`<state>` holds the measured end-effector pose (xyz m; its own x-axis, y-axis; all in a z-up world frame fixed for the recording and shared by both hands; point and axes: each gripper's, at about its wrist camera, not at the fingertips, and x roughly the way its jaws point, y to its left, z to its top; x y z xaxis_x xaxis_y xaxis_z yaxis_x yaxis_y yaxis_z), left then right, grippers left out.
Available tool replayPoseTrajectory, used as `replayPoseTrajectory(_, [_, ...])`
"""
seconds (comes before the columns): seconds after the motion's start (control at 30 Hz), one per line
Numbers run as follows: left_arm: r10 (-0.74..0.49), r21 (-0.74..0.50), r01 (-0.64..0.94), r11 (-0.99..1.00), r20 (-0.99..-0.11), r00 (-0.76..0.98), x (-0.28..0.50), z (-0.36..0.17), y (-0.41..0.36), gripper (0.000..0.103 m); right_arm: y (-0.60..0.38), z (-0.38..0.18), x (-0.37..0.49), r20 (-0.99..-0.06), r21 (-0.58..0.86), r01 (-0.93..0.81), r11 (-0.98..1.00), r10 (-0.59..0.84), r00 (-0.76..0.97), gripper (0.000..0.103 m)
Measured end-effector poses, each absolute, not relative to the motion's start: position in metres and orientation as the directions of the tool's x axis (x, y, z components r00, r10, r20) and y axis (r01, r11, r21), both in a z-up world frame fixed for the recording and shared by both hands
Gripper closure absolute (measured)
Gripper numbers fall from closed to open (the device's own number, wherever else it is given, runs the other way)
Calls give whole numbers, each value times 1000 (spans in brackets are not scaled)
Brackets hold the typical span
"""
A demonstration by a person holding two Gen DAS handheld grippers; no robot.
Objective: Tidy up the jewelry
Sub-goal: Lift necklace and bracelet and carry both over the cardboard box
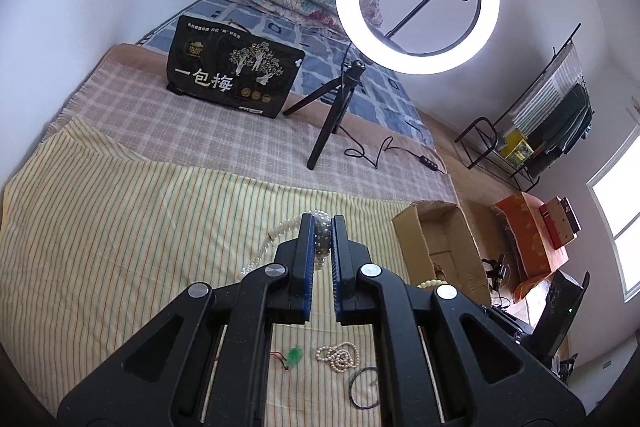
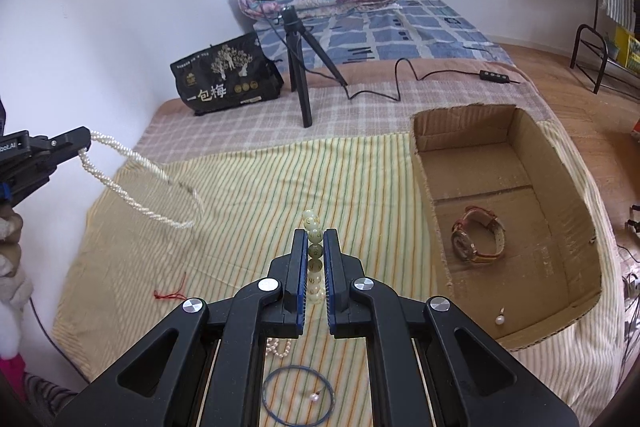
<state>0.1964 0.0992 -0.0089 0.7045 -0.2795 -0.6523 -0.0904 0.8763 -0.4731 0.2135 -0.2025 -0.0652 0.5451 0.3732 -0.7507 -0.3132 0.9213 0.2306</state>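
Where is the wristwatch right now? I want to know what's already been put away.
In the right wrist view the wristwatch lies on the floor of the open cardboard box, right of the right gripper, with a single pearl pendant nearer the box's front wall.

left claw (image 1: pixel 323 239): pads clamped on a twisted pearl necklace (image 2: pixel 136 179), tilted down, held above the bed's left side | right claw (image 2: pixel 316 251): pads clamped on a pale bead bracelet (image 2: pixel 314 259), tilted down over the bed's near middle
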Motion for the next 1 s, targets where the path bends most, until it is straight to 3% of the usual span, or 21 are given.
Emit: replayPoseTrajectory(1.0, [-422,-451,153,879,-588,690,240,31,-48,98,-352,-54,191,-739,249,-117,961,267,618,97])
